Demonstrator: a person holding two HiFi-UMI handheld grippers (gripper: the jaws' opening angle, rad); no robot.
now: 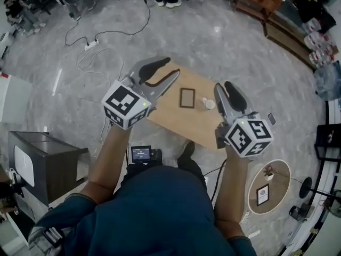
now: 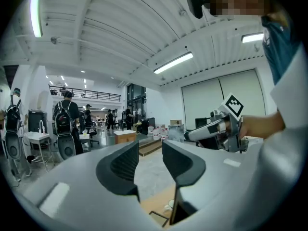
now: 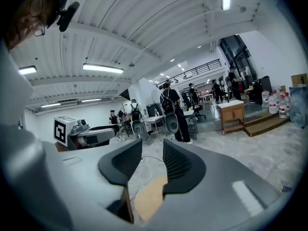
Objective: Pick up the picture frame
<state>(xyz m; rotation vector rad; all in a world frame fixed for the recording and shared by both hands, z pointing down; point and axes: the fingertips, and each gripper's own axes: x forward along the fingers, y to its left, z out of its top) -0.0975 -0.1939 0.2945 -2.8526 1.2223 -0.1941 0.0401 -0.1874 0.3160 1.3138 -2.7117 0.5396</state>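
1. We hold the left gripper [image 1: 166,70] over the 9 o'clock end of the wooden table [image 1: 176,117]. Its jaws are spread, and in the left gripper view [image 2: 150,154] only floor and table edge show between them.
2. We hold the right gripper [image 1: 225,88] over the table's 3 o'clock end. Its jaws also stand apart, and in the right gripper view [image 3: 147,163] nothing is between them.
3. The picture frame [image 1: 187,97] lies flat near the middle of the table, between the two grippers and touched by neither.
4. From the frame, the left gripper is at about 10 o'clock and the right gripper at about 3 o'clock.
5. A small white cup [image 1: 209,104] stands just beside the frame at its 4 o'clock, close under the right gripper's tips.
6. A round side table [image 1: 277,170] at 5 o'clock in the head view carries a second framed picture [image 1: 262,194].
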